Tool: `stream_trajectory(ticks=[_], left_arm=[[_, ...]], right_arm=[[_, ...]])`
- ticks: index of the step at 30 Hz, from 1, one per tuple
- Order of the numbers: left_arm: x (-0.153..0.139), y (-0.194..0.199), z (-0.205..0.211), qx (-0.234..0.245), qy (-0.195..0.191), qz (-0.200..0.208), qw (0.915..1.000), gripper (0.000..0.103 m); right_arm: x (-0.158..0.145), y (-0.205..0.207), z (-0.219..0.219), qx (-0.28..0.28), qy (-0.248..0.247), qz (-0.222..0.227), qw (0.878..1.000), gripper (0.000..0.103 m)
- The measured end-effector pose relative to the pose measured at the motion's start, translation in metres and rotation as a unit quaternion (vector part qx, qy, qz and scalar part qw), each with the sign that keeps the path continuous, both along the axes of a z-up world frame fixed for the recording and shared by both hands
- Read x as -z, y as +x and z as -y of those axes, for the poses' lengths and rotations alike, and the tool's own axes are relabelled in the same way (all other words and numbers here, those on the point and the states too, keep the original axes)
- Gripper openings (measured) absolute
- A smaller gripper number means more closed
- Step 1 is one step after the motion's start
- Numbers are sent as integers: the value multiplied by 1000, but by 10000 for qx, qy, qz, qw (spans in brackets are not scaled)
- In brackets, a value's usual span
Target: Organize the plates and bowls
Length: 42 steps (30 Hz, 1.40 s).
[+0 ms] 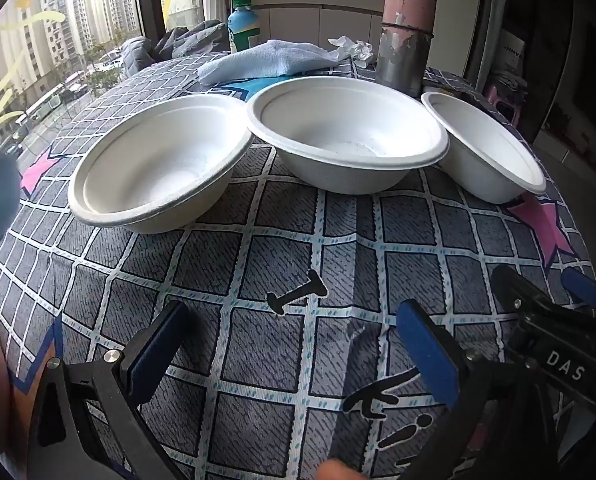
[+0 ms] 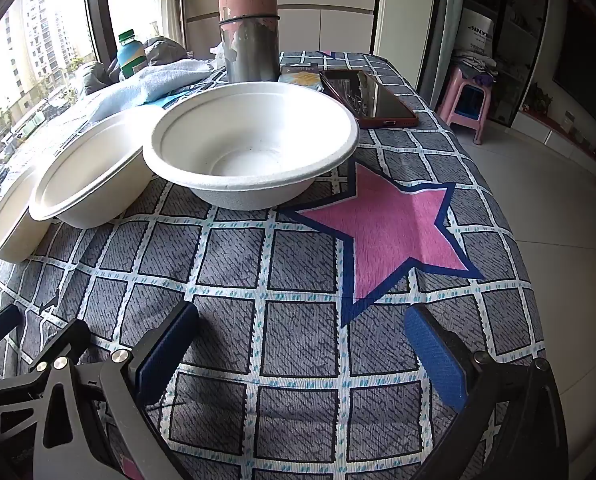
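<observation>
Three white bowls sit in a row across the worktop (image 2: 298,320), rims touching or overlapping, ahead of both tongs. The right bowl (image 2: 252,144) lies straight ahead of the right tongs (image 2: 301,344); the left bowl (image 1: 158,164) and middle bowl (image 1: 347,132) lie nearer the left tongs (image 1: 298,336). Both tongs gape wide — empty. No plates visible.

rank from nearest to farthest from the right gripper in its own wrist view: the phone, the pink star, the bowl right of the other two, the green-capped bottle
From the right gripper:
1. Pink star, printed on the cloth just ahead, slightly right.
2. Right-hand bowl, straight ahead past the star's tip.
3. Phone, behind the bowl, to the right.
4. Green-capped bottle, far back left by the window.
</observation>
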<state>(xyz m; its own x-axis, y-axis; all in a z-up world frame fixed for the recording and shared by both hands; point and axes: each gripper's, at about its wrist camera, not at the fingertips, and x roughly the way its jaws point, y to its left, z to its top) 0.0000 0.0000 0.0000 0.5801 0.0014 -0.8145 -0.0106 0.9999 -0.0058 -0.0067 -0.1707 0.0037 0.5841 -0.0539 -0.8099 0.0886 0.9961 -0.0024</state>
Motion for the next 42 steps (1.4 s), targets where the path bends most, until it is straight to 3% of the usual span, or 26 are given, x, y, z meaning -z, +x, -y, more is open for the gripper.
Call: stream_trajectory(ticks=[42], left_arm=[[2,-8,-2,79,7,0,10000,103]], right_arm=[[0,0,0,0,3,3,10000,103]])
